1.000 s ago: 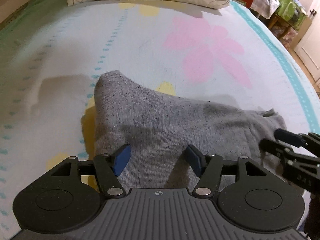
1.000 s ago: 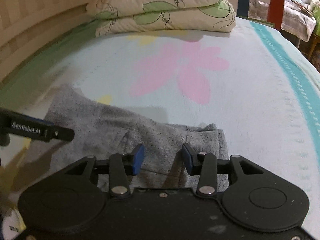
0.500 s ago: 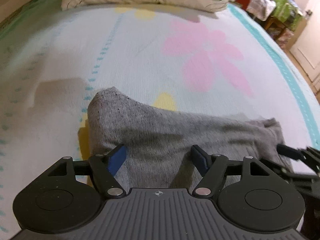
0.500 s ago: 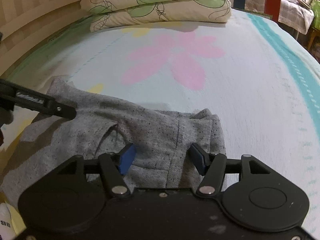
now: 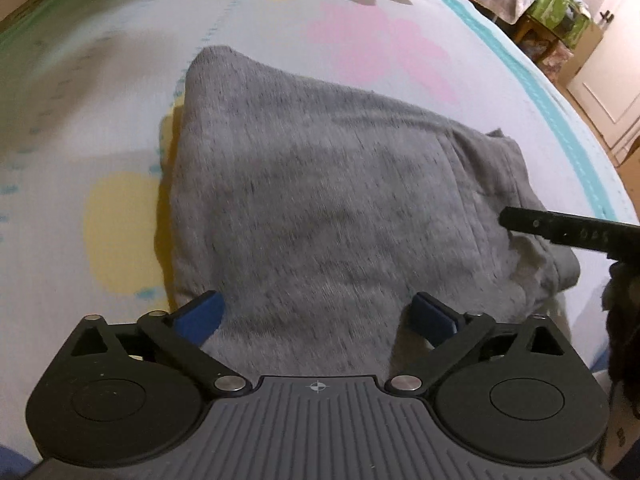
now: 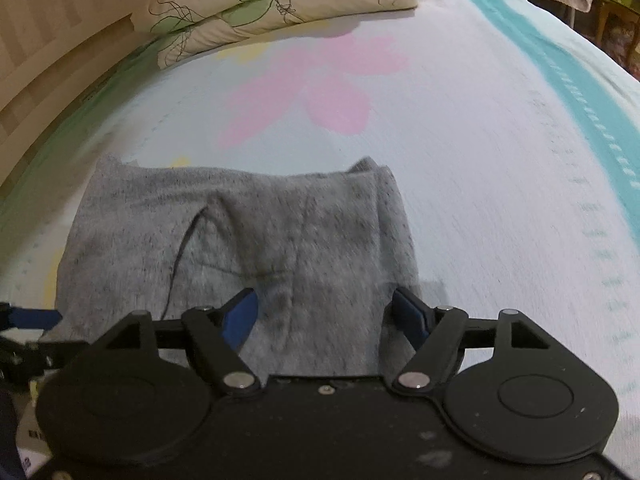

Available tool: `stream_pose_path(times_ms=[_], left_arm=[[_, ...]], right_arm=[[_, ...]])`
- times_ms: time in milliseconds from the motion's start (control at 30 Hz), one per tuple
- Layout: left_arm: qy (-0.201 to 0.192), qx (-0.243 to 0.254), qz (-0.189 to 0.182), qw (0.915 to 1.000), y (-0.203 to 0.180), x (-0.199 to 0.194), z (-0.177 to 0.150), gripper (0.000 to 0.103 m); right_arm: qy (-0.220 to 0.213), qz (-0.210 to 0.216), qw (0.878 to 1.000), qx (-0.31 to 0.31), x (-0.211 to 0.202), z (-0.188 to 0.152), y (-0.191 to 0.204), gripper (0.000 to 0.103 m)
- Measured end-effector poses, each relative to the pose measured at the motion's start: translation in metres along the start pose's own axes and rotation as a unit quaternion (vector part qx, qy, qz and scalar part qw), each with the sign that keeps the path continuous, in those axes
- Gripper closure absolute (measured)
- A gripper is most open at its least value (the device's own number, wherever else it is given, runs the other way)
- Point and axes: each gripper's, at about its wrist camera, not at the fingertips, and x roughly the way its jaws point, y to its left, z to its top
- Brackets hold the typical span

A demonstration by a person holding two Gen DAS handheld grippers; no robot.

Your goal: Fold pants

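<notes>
Pants (image 5: 320, 184), grey knit, folded into a thick bundle on the flowered bedsheet (image 5: 100, 92), directly ahead of and beneath both sets of tongs. Left tongs (image 5: 316, 314) spread wide and opening further, blue pads (image 5: 200, 314) apart over the near edge of the cloth, fabric lying between them but not pinched. Right tongs (image 6: 326, 314) likewise parted and opening, blue pads (image 6: 240, 314) standing clear on either side of a strip of the cloth, nothing gripped. One black finger of the right tongs reaching in from the right of the left tongs, over the bundle's far corner. Curved pocket seam (image 6: 188, 240) just ahead-left of the right tongs. Stacked pillows (image 6: 280, 4) well beyond the bundle, at the far end of the bed.
</notes>
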Motion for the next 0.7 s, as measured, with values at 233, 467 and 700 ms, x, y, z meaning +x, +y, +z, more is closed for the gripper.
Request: stream_pose_path(times_ms=[233,467,700], left_arm=[[-0.023,-0.014,0.0,0.9996,0.002,-0.001,-0.008,0.001],[-0.024,-0.015,0.0,0.9996,0.003,0.001,-0.009,0.001],[-0.033,-0.029,-0.01,0.999,0.005,-0.006,-0.016,0.001]], right_arm=[[0.005,0.01,0.999,0.037,-0.004,-0.002,-0.014,0.024],[0.02,0.084,0.995,0.052,-0.005,-0.001,-0.024,0.074],[0.045,0.137,0.979,0.14,0.012,0.003,-0.051,0.027]])
